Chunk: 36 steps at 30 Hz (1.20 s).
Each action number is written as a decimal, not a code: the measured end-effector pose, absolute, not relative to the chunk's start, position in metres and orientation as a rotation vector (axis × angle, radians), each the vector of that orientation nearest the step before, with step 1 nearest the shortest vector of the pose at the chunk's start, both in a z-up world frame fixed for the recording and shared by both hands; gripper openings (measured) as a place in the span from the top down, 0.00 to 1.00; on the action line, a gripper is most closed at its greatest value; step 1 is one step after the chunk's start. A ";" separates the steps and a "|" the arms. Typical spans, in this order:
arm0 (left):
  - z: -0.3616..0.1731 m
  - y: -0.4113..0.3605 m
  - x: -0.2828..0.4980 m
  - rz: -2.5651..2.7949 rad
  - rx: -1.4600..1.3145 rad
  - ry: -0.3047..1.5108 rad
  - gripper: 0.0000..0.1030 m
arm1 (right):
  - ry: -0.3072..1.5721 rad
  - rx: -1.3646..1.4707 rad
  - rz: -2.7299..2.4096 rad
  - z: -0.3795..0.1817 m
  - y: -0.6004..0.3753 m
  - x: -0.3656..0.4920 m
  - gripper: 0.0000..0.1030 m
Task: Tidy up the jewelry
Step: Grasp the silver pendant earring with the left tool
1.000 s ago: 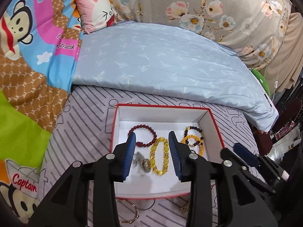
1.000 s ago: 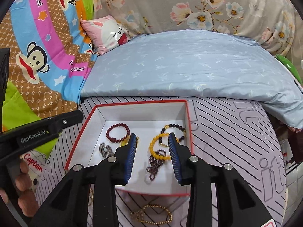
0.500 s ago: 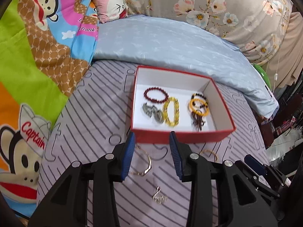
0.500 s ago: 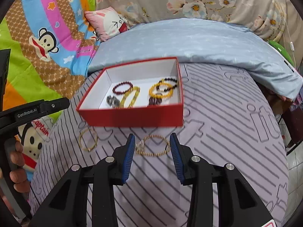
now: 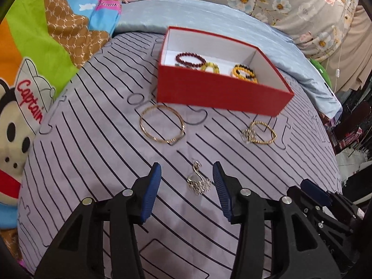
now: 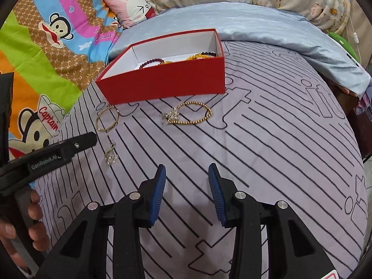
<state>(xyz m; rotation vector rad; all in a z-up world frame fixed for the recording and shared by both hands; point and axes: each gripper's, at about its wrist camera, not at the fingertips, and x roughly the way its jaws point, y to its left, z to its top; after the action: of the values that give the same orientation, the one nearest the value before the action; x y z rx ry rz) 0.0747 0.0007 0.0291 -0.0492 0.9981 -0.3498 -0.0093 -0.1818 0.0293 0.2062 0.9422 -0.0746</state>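
Observation:
A red box (image 5: pixel 220 93) (image 6: pixel 162 81) with a white inside holds several bead bracelets, dark red (image 5: pixel 189 60) and yellow (image 5: pixel 244 73). On the striped sheet in front of it lie a thin gold bangle (image 5: pixel 161 124) (image 6: pixel 107 118), a gold bead bracelet with a charm (image 5: pixel 259 133) (image 6: pixel 189 114) and a small silver swan brooch (image 5: pixel 197 182) (image 6: pixel 111 155). My left gripper (image 5: pixel 187 187) is open and empty, its fingers either side of the brooch. My right gripper (image 6: pixel 187 189) is open and empty over bare sheet, nearer than the bead bracelet.
A pale blue pillow (image 6: pixel 255 23) lies behind the box. A cartoon monkey blanket (image 5: pixel 34 58) covers the left side, with a pink cushion (image 6: pixel 132 7) at the back. The bed drops off at the right edge (image 5: pixel 337 162).
Both grippers have pulled back from over the box toward the near side of the bed. The left one now frames the swan brooch. Both stayed open.

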 end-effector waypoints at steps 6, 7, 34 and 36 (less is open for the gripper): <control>0.012 -0.013 0.071 -0.358 -0.025 0.993 0.57 | 0.956 0.206 -0.076 0.026 -0.182 -0.011 0.63; 0.010 -0.014 0.071 -0.358 -0.025 0.995 0.57 | 0.956 0.205 -0.077 0.026 -0.183 -0.011 0.63; 0.007 0.006 0.070 -0.405 -0.055 0.985 1.00 | 0.956 0.218 -0.022 0.018 -0.178 0.060 0.65; 0.007 0.007 0.070 -0.413 -0.055 0.988 1.00 | 0.952 0.214 -0.021 0.018 -0.178 0.069 0.65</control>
<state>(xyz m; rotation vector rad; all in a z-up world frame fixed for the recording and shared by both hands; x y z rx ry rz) 0.0702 0.0066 0.0074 -0.0548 0.9884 -0.4134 0.0687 -0.1780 0.0177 0.2143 0.9520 -0.0209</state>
